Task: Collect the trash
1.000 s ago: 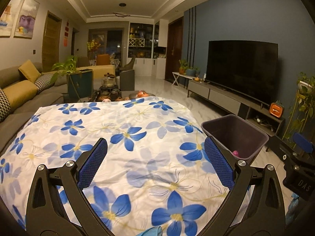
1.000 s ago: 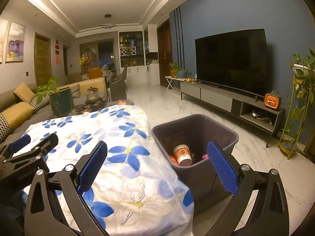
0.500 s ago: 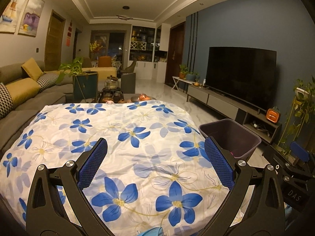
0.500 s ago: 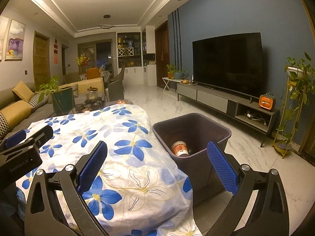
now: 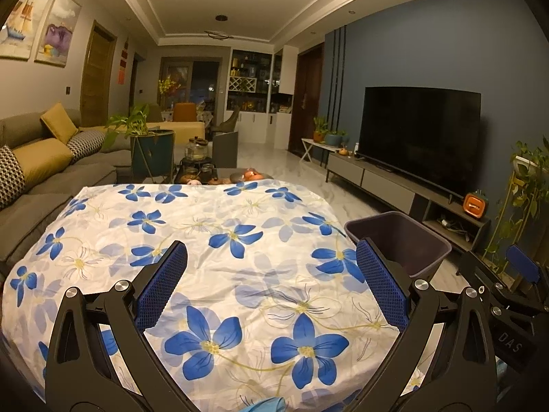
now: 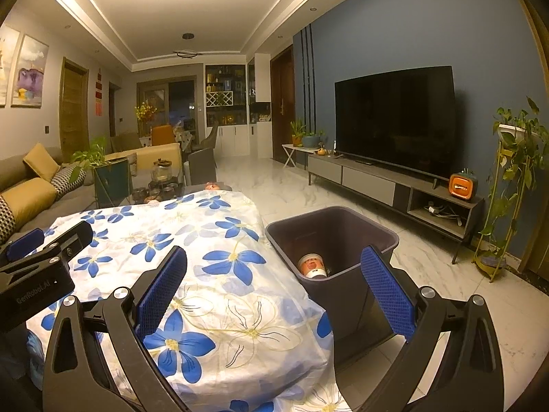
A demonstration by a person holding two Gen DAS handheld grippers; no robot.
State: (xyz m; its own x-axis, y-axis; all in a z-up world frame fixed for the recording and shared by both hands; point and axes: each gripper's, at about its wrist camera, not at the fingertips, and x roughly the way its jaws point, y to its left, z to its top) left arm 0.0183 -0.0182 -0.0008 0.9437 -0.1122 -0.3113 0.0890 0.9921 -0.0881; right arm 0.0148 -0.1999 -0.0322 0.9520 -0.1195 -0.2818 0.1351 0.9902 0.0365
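A dark bin (image 6: 346,237) stands on the floor against the right side of a table covered by a white cloth with blue flowers (image 5: 219,240). A paper cup with an orange label (image 6: 311,267) lies inside the bin. The bin (image 5: 405,240) also shows in the left wrist view, its contents hidden. My left gripper (image 5: 271,285) hovers open over the near part of the cloth, holding nothing. My right gripper (image 6: 274,288) is open and empty above the table's right edge, its right finger in front of the bin. No loose trash shows on the cloth.
A sofa with yellow cushions (image 5: 37,158) runs along the left. A tea tray with jars (image 5: 202,171) and a potted plant (image 5: 147,144) sit behind the table. A TV on a low cabinet (image 6: 394,171) lines the blue wall. A plant stand (image 6: 507,185) is at the right.
Both grippers have pulled back and risen from the table and bin. More of the cloth shows and the bin looks smaller. Both stay open.
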